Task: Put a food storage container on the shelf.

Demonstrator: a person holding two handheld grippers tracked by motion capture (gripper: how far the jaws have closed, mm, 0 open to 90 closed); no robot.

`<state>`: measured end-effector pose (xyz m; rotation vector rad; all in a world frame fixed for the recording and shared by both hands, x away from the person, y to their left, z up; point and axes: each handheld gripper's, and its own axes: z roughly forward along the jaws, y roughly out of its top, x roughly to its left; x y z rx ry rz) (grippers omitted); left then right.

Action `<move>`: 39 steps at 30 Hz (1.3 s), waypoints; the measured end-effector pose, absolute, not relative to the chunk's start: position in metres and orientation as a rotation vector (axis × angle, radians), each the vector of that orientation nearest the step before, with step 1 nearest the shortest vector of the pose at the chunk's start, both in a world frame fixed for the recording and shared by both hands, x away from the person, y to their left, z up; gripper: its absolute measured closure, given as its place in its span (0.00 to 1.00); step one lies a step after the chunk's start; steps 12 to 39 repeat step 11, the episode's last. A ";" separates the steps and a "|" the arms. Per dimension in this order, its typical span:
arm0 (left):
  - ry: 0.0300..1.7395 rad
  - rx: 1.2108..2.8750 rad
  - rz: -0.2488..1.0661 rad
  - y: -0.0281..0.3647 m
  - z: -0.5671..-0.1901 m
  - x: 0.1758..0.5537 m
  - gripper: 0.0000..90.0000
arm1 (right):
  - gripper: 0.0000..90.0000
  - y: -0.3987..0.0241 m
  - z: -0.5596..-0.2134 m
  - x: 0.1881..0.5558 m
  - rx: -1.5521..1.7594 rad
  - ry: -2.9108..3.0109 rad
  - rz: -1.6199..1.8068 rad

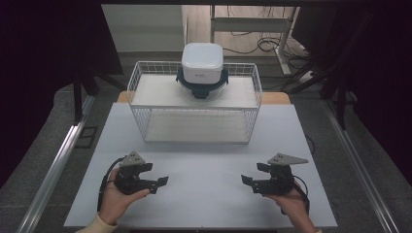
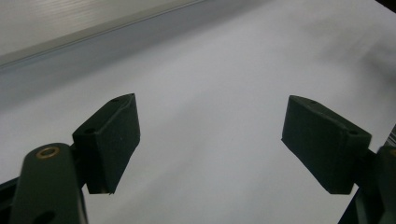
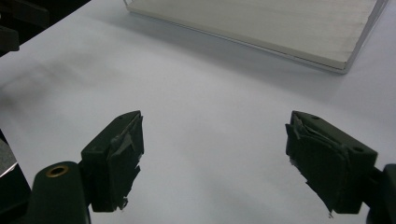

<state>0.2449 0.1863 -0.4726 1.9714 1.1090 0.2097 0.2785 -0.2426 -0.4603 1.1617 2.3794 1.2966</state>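
A white-lidded container (image 1: 202,68) with a dark blue clip frame stands on the upper shelf of a white wire rack (image 1: 194,99) at the back of the table. My left gripper (image 1: 156,178) is held low over the front left of the white tabletop (image 1: 204,165), open, jaws pointing right, nothing between them. My right gripper (image 1: 253,174) mirrors it at the front right, open and empty, jaws pointing left. In the left gripper view the open gripper (image 2: 210,140) frames bare table. In the right gripper view the open gripper (image 3: 212,154) faces the rack's lower shelf board (image 3: 261,23).
The wire rack has two shelf boards and spans the back half of the table. Grey floor with metal rails (image 1: 53,165) flanks the table on both sides. Desk legs and cables (image 1: 272,43) lie beyond the rack. Bare tabletop lies between the two grippers.
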 end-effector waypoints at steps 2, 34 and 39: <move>1.110 1.972 0.214 0.186 -0.472 0.245 0.21 | 0.21 -0.243 -0.460 0.278 1.167 2.376 1.298; 1.111 1.970 0.218 0.186 -0.473 0.245 0.21 | 0.21 -0.246 -0.458 0.278 1.162 2.361 1.305; 1.111 1.970 0.218 0.186 -0.473 0.245 0.21 | 0.21 -0.246 -0.458 0.278 1.162 2.361 1.305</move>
